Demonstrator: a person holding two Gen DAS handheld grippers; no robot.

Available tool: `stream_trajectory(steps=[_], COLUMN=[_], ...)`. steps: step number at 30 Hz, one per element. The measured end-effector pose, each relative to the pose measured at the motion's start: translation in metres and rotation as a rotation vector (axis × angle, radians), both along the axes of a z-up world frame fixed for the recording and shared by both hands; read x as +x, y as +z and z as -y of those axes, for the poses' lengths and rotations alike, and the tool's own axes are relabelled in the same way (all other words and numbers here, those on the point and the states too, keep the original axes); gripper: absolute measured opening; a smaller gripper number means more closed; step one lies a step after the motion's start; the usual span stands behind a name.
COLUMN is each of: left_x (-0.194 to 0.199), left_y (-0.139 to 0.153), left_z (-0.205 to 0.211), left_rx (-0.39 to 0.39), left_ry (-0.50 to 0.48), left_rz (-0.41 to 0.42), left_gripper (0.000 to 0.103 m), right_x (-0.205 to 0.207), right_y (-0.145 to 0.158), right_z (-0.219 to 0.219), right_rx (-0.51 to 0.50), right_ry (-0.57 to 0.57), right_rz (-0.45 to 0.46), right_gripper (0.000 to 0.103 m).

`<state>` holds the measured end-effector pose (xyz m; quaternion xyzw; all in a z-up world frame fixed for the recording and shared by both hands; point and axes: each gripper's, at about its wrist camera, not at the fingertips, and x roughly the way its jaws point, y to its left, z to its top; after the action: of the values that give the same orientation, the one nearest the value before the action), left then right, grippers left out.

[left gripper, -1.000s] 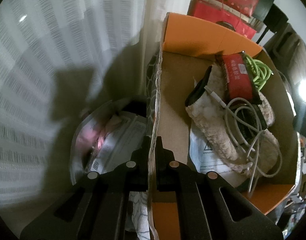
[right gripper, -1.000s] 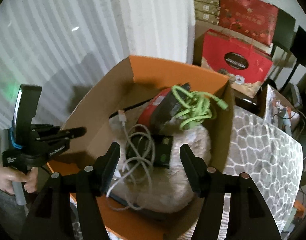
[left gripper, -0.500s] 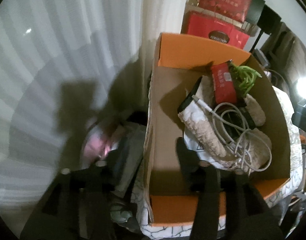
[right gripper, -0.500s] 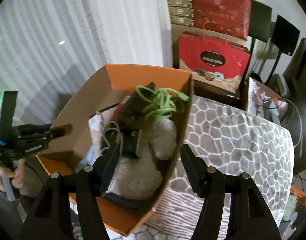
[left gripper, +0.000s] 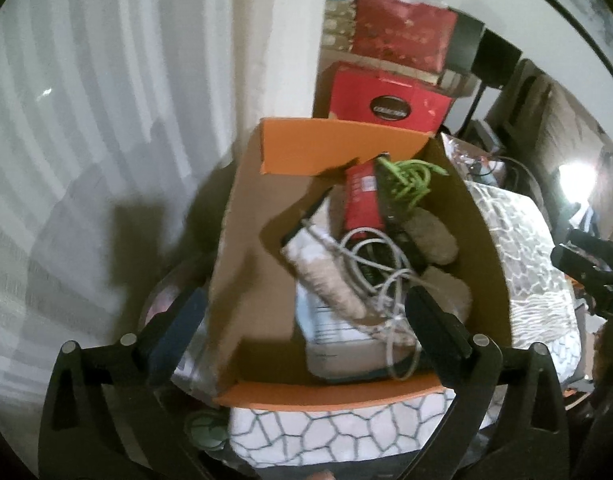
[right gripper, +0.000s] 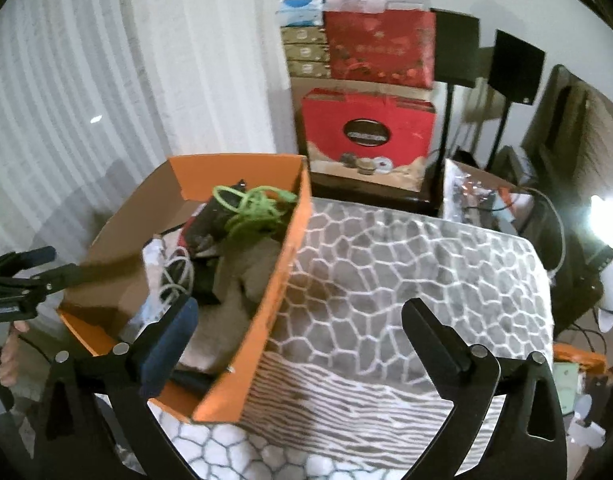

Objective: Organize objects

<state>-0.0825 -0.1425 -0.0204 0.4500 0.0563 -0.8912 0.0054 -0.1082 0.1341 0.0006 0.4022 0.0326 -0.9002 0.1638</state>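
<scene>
An orange cardboard box [left gripper: 246,240] stands at the left end of a table covered with a grey-and-white patterned cloth [right gripper: 406,264]; it also shows in the right wrist view [right gripper: 282,276]. In it lie a green cable [left gripper: 406,178], a red pack [left gripper: 360,200], a white cable [left gripper: 370,268] and a fluffy beige item [left gripper: 434,236]. My left gripper [left gripper: 302,312] is open and empty, its fingers spread in front of the box. My right gripper [right gripper: 298,320] is open and empty above the cloth, by the box's right wall.
Red gift boxes [right gripper: 368,130] and stacked cartons [right gripper: 306,54] stand behind the table. White curtains [right gripper: 66,100] hang at the left. Clutter and cables [right gripper: 490,204] lie at the table's far right. A plastic bag [left gripper: 166,304] lies left of the box.
My left gripper let go of the box's left wall, opened wide and pulled back. My right gripper moved right and back, from over the box to over the cloth.
</scene>
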Motion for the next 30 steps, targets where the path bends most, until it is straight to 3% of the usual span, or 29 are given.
stream_trajectory(steps=[9,15,30], left_x=[0.02,0.037,0.074], left_y=[0.015,0.026,0.03], left_z=[-0.049,-0.075,-0.102], left_rx=[-0.02,0.009,0.036], left_ry=[-0.047,-0.063,-0.057], left_rz=[-0.084,-0.153,-0.208], left_gripper=[0.103,0.103,0.103], right_x=[0.023,0.04,0.089], right_y=[0.007,0.009,0.01], right_z=[-0.038,-0.057,-0.084], right_rx=[0.009,0.005,0.009], right_ry=[-0.094,-0.148,-0.224], right_rz=[-0.049,-0.073,-0.114], right_gripper=[0.103,0.103,0.103])
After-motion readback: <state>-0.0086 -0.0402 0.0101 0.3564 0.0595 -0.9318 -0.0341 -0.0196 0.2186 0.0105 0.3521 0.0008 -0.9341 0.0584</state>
